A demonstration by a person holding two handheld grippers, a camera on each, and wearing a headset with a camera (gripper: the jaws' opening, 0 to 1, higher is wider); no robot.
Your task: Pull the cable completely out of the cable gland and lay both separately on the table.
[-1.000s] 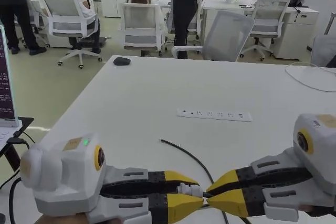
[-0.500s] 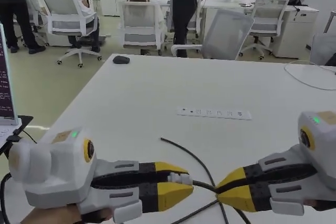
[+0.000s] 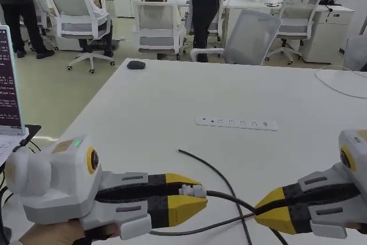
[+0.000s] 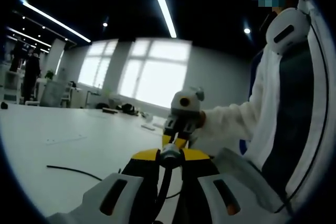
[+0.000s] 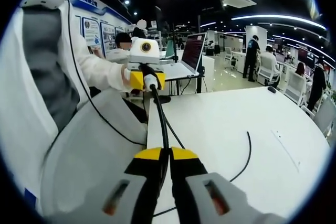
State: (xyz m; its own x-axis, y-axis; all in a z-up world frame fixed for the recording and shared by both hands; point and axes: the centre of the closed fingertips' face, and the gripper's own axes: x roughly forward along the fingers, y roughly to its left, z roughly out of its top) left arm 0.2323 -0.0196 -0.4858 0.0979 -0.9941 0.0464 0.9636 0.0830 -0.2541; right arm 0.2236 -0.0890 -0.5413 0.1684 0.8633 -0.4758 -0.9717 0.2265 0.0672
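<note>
Between the two sets of tips, low in the head view, a short run of black cable spans the gap. Left gripper: jaws narrow, clamped on the pale cable gland. Only the gland's end pokes out betw. the yellow tips, rest hidden. Right gripper: jaws pinched tight on the cable, near the gland, its tips apart from the left ones.

Cable not out of the gland. It leaves the gland's front toward the right gripper, and another length shows below the left gripper, running to under the right one. Where that length joins is hidden by the jaws.

Beyond both grippers a free end of cable lies on the white table and curves back toward the right gripper, lower part cut off by the frame edge. Further beyond: white power strip, then a dark mouse.

Left gripper view: left gripper closed round the gland, cable dropping betw. the jaws toward the camera. Right gripper is straight ahead, its tips hard to make out.

Right gripper view: right gripper closed on the cable, which runs straight ahead to the gland in the left gripper. A person's white sleeve is behind it.

Whether the grippers rest on the table or are held above it: can't tell.
</note>
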